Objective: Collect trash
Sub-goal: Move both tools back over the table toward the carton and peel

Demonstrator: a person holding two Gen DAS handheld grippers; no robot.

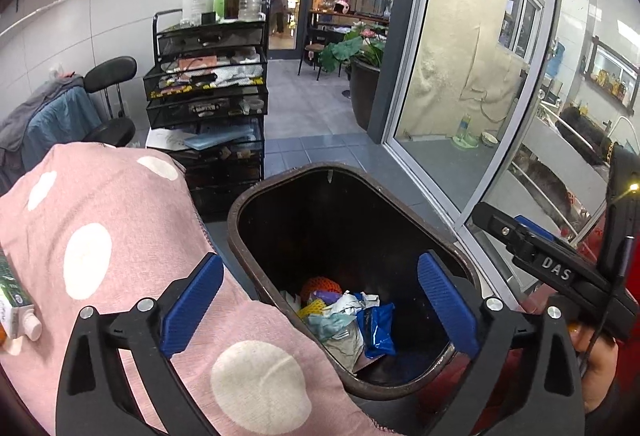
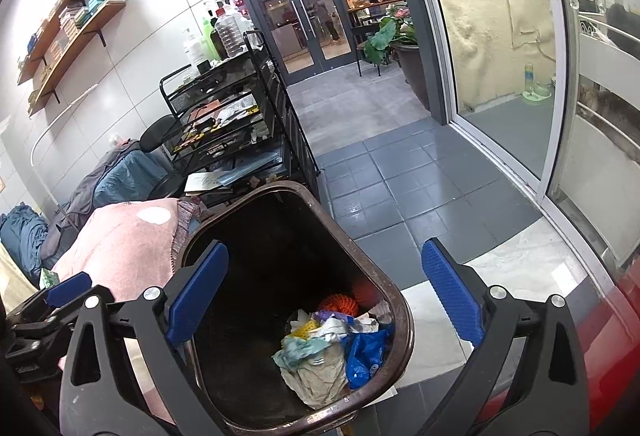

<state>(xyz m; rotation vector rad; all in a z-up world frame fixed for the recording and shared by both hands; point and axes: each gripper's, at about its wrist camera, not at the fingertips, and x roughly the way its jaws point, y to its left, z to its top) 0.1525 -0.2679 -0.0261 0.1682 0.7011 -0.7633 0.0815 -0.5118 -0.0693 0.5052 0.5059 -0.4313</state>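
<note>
A dark brown trash bin (image 1: 256, 195) stands on the floor, also in the right wrist view (image 2: 404, 320). Crumpled trash (image 1: 348, 320) lies at its bottom: paper, a blue wrapper, orange netting; it also shows in the right wrist view (image 2: 332, 344). My left gripper (image 1: 320, 306) is open and empty above the bin's mouth. My right gripper (image 2: 324, 294) is open and empty above the bin too. The right gripper's body shows at the right of the left wrist view (image 1: 556, 268). The left gripper shows at the left of the right wrist view (image 2: 60, 292).
A pink cloth with white dots (image 1: 100, 236) covers a surface left of the bin, with a toothpaste tube (image 1: 16, 308) on it. A black mesh drawer cart (image 1: 208, 91) with bottles stands behind. A glass sliding door (image 1: 472, 75) is on the right. Grey tile floor (image 2: 380, 175) lies beyond.
</note>
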